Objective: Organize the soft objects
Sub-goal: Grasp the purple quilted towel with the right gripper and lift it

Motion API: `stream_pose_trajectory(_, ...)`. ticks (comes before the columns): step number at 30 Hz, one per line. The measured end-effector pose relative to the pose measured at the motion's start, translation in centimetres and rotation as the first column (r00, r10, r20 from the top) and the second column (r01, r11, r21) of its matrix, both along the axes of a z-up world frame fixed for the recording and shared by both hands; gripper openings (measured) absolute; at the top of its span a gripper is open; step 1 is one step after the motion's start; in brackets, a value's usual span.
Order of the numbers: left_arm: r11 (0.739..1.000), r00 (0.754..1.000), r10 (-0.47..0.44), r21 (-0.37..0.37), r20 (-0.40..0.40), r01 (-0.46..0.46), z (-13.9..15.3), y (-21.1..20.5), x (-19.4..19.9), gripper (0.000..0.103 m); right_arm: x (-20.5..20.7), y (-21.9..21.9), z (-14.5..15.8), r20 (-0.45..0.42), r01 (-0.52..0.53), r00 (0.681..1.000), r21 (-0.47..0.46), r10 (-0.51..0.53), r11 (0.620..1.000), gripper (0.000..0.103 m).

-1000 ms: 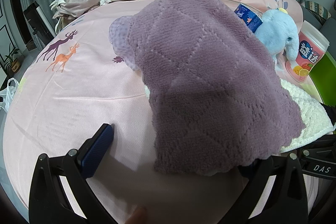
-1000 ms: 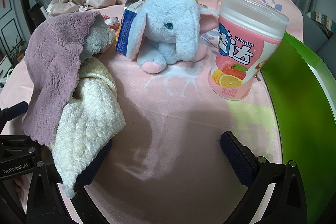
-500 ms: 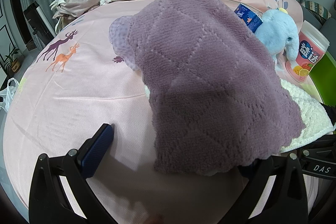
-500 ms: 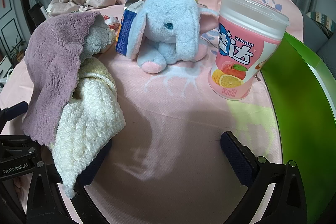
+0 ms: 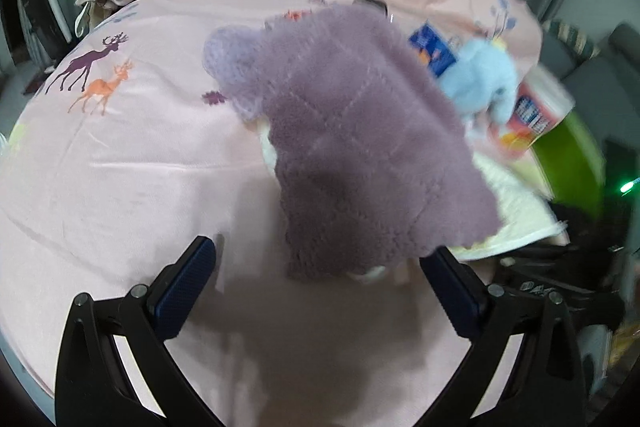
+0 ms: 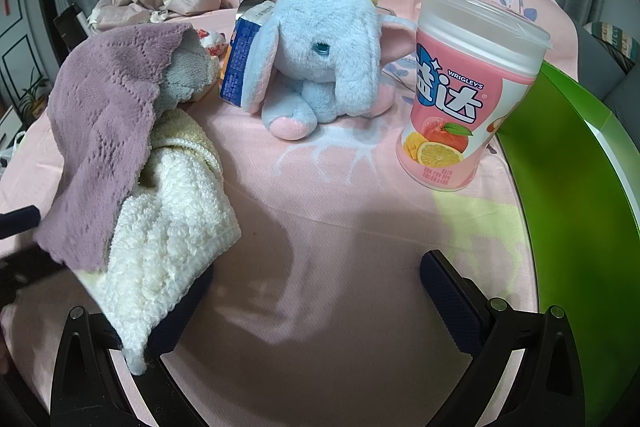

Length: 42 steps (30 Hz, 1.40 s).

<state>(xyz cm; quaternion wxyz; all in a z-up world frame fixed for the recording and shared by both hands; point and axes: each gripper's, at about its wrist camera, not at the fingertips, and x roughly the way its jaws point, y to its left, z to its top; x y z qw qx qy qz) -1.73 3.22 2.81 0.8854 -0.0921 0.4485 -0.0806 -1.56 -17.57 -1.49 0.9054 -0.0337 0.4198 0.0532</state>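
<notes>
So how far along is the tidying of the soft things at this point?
Early. Done: the purple cloth lies draped over the cream towel in one pile. In hand: nothing; the left gripper and right gripper both have open jaws, though the towel hangs over the right gripper's left finger. Left: the elephant plush sits apart beside the gum tub.
</notes>
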Motion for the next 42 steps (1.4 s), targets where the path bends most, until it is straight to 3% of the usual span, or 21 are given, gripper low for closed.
stream_pose_trajectory(11, 0.988, 0.995, 0.049, -0.150, 0.089, -0.036, 2.9, 2.7, -0.8, 0.097, 0.6, 0.9, 0.2, -0.043, 0.016, 0.999, -0.023, -0.017, 1.000, 0.103)
stream_pose_trajectory(14, 0.987, 0.992, 0.063, -0.153, 0.113, -0.045, 3.3, 3.1, -0.9, 0.095, -0.2, 0.7, 2.1, -0.068, -0.011, 0.998, 0.001, 0.011, 1.000, 0.103)
stream_pose_trajectory(18, 0.986, 0.992, 0.055, -0.163, 0.110, -0.036, 3.1, 3.1, -0.4, 0.085, -2.8, 1.0, 6.8, 0.029, -0.077, 0.997, 0.019, 0.076, 0.997, 0.103)
stream_pose_trajectory(22, 0.982, 0.994, 0.040, -0.187, 0.100, -0.021, 2.7, 3.0, 0.3, 0.082, -3.0, 1.2, 10.8, 0.067, -0.106, 0.993, 0.134, 0.098, 0.985, 0.103)
stream_pose_trajectory(25, 0.975, 0.994, 0.054, -0.218, 0.091, -0.033, 2.3, 3.2, 1.0, 0.082, -1.6, 2.1, 12.1, 0.065, -0.161, 0.987, 0.261, 0.149, 0.952, 0.103)
stream_pose_trajectory(27, 0.968, 0.994, 0.072, -0.245, 0.086, -0.049, 2.1, 3.4, 1.3, 0.082, 0.4, 3.6, 12.1, 0.062, -0.186, 0.982, 0.316, 0.176, 0.930, 0.097)
stream_pose_trajectory(30, 0.958, 0.990, 0.105, -0.276, 0.098, -0.074, 2.0, 3.4, 1.7, 0.082, 3.2, 5.0, 10.7, 0.016, -0.167, 0.985, 0.390, 0.175, 0.906, 0.075)
stream_pose_trajectory(35, 0.963, 0.991, 0.083, -0.264, 0.110, -0.052, 1.7, 2.4, 2.5, 0.082, 5.7, 6.3, 6.8, -0.048, -0.156, 0.979, 0.459, 0.199, 0.875, 0.069)
stream_pose_trajectory(37, 0.962, 0.993, 0.071, -0.271, 0.091, -0.044, 1.3, 2.2, 2.8, 0.073, 6.0, 6.6, 5.9, -0.066, -0.158, 0.975, 0.451, 0.210, 0.878, 0.056)
stream_pose_trajectory(39, 0.955, 0.997, 0.050, -0.294, 0.067, -0.028, 0.7, 1.9, 3.3, 0.053, 6.2, 6.7, 5.5, -0.081, -0.168, 0.970, 0.461, 0.230, 0.871, 0.032)
stream_pose_trajectory(42, 0.956, 0.998, 0.035, -0.291, 0.045, -0.020, 0.0, 1.4, 3.8, 0.029, 5.9, 6.4, 5.3, -0.086, -0.173, 0.966, 0.491, 0.245, 0.854, 0.016)
